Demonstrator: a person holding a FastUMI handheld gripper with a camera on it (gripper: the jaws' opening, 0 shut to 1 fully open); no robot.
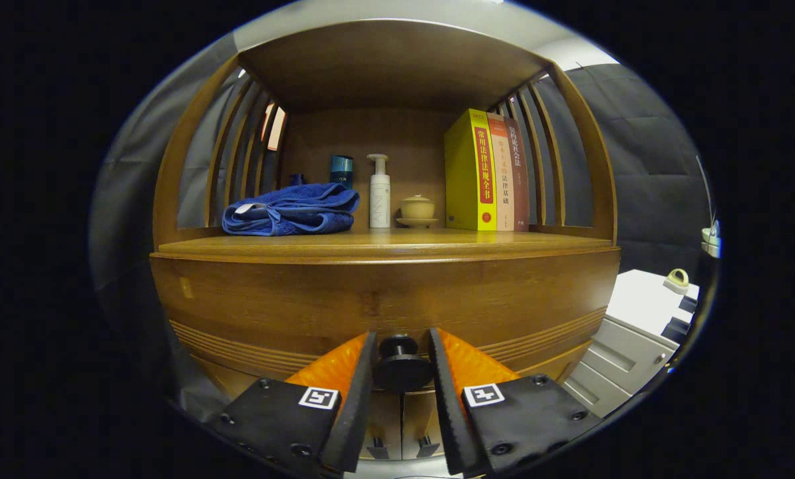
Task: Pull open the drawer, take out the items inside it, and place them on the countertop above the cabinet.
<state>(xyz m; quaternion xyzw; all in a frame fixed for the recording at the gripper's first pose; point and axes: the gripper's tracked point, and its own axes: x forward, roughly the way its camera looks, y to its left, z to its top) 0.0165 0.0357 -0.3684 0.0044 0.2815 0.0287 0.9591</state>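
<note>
The claw (401, 346) was positioned at the front of a wooden cabinet (384, 299), with its two fingers (354, 392) straddling the dark round drawer knob (401, 366). The knob sat between the fingers, close to both inner faces; whether both pressed on it could not be determined, as a thin gap seemed to remain on each side. The claw was therefore partly closed around the knob rather than spread wide.

The drawer front (384, 303) appeared flush with the cabinet body (no gap into the interior was visible), so the contents of the drawer could not be seen. Horizontal grooves ran along the lower part of the front panel, to either side of the fingers.

Above the drawer, the table (384, 245) formed the floor of an open shelf bay with slatted sides. On it lay a folded blue towel (292, 210) toward the left. Behind the towel stood a dark blue container (342, 170), and just beside it a white pump bottle (379, 191). A small lidded cup on a saucer (417, 210) stood right of the bottle. Three upright books (487, 171) (one yellow, two with red-toned spines) occupied the right end, touching one another.

Beyond the cabinet, to the right, stood a white unit with drawers (636, 332).
</note>
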